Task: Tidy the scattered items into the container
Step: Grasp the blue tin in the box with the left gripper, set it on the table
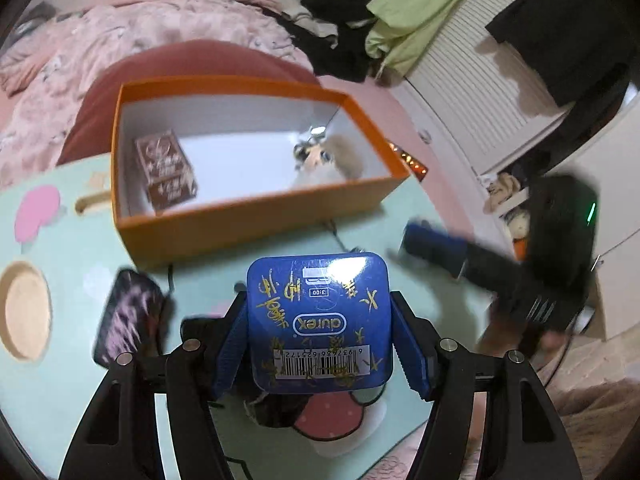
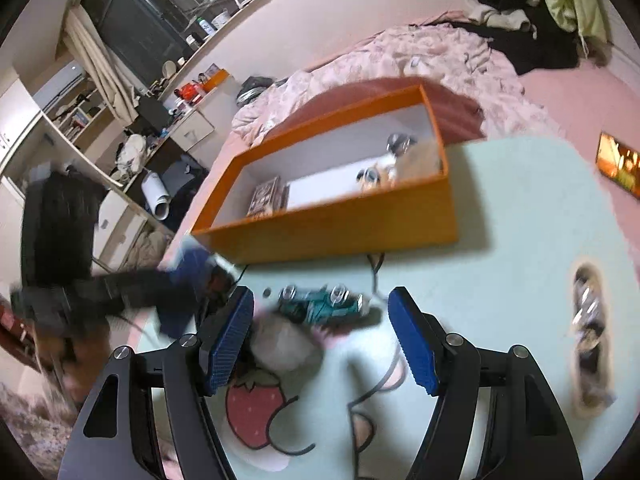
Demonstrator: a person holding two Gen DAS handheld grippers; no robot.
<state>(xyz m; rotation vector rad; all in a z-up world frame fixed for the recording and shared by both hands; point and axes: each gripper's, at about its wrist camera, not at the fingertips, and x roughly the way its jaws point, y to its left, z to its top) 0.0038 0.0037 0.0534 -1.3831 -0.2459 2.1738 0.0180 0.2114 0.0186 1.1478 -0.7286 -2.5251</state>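
Note:
My left gripper (image 1: 320,344) is shut on a blue Durex tin (image 1: 318,320) and holds it above the mint table, just in front of the orange box (image 1: 256,236). The box holds a brown patterned carton (image 1: 166,172) at its left and a fluffy keychain toy (image 1: 332,156) at its right. My right gripper (image 2: 320,336) is open and empty, its jaws wide apart above a teal item with clear round parts (image 2: 320,304) lying on the table. The orange box (image 2: 332,228) sits beyond it. The right gripper also shows at the right of the left wrist view (image 1: 436,248).
A dark phone-like item with pink marks (image 1: 128,316) lies left of the tin. A small blurred item (image 2: 592,332) lies at the table's right. A round cup recess (image 1: 24,312) is in the table. A bed with pink bedding (image 1: 120,36) lies behind.

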